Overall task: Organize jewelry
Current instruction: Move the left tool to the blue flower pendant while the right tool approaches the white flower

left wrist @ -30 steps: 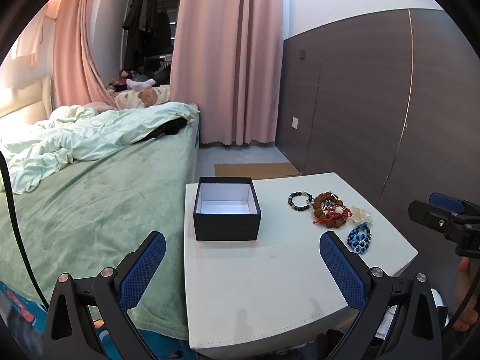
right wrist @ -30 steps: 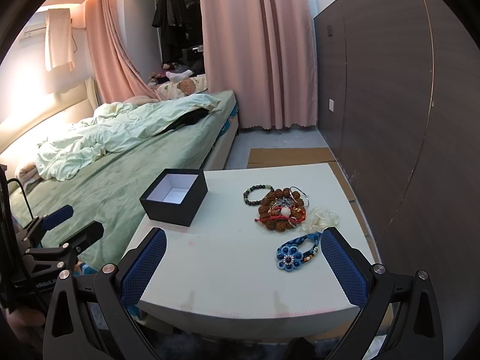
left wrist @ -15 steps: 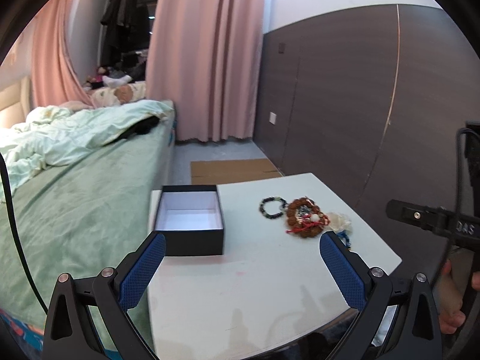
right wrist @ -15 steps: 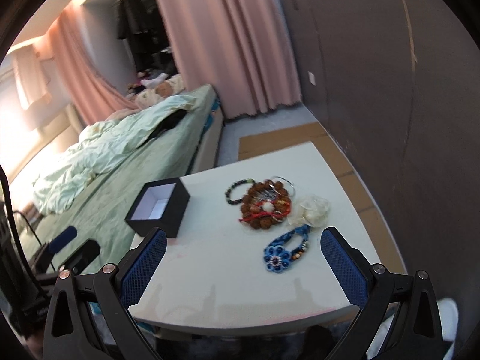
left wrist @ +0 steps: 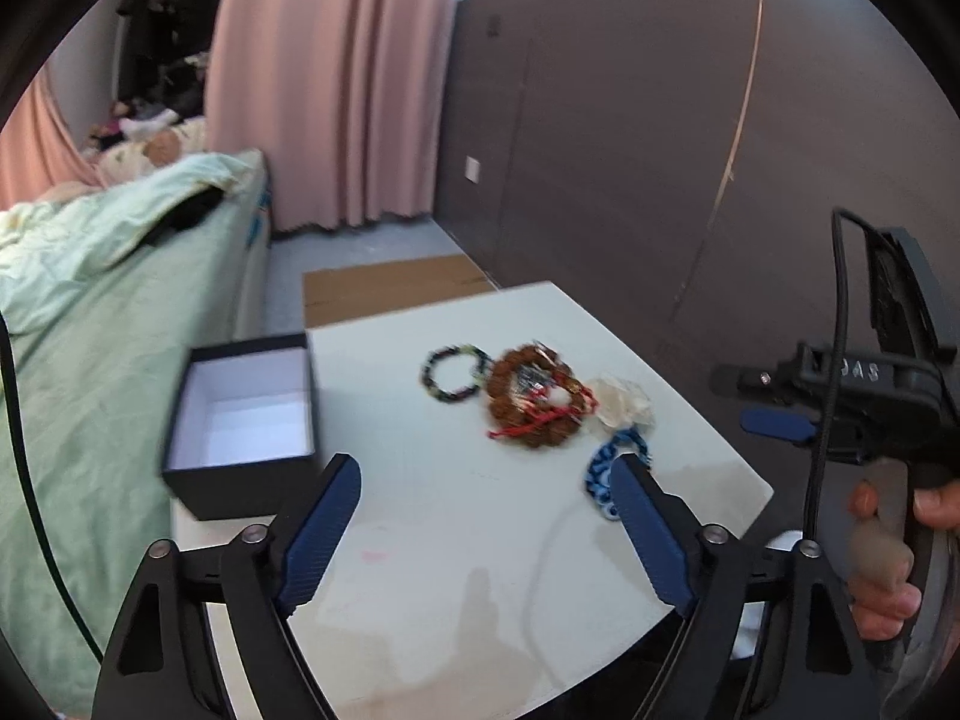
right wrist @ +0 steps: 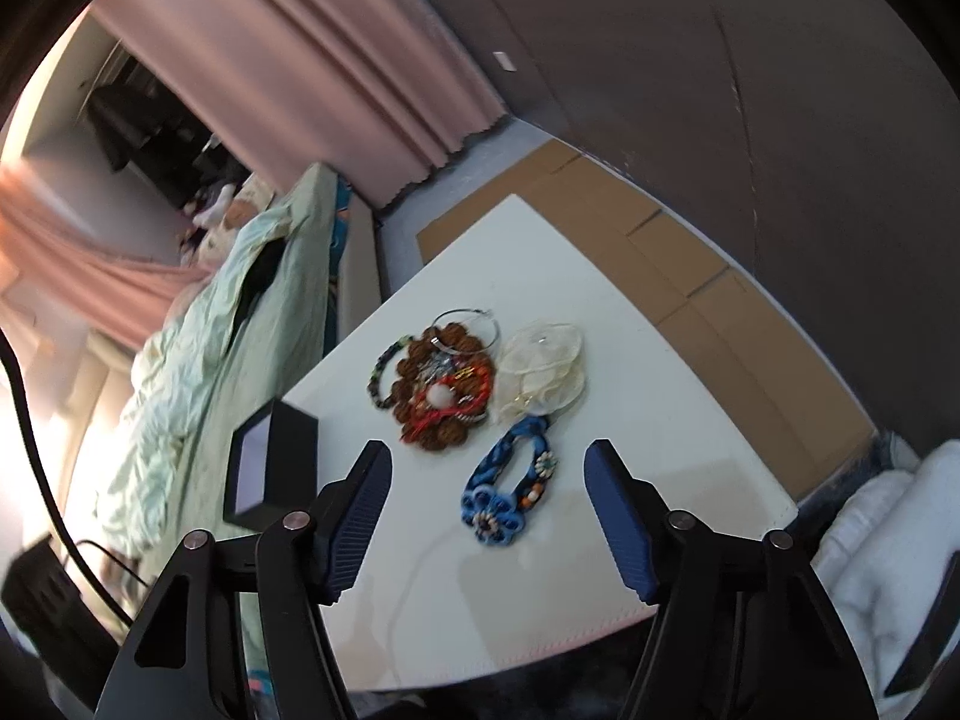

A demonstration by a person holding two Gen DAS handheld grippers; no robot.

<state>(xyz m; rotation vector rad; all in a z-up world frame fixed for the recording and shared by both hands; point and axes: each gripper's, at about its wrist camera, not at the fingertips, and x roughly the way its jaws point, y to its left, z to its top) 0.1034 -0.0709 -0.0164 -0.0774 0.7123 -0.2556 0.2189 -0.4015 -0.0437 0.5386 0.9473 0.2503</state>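
Jewelry (right wrist: pixel 447 381) heaped: brown beads, red cord, blue floral piece (right wrist: pixel 510 489); both grippers (left wrist: pixel 486 525) (right wrist: pixel 489 510) closing, gaping, empty.

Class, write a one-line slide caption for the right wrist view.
Right gripper, fingers open, hovers above a blue flower ornament on the white table.

Dim, motion-blurred fisheye views (black corners)

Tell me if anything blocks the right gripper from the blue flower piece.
Nothing visible does. The right gripper, jaws just closing and still apart, frames the blue flower piece over bare white table. The brown bead bracelet lies beyond it.
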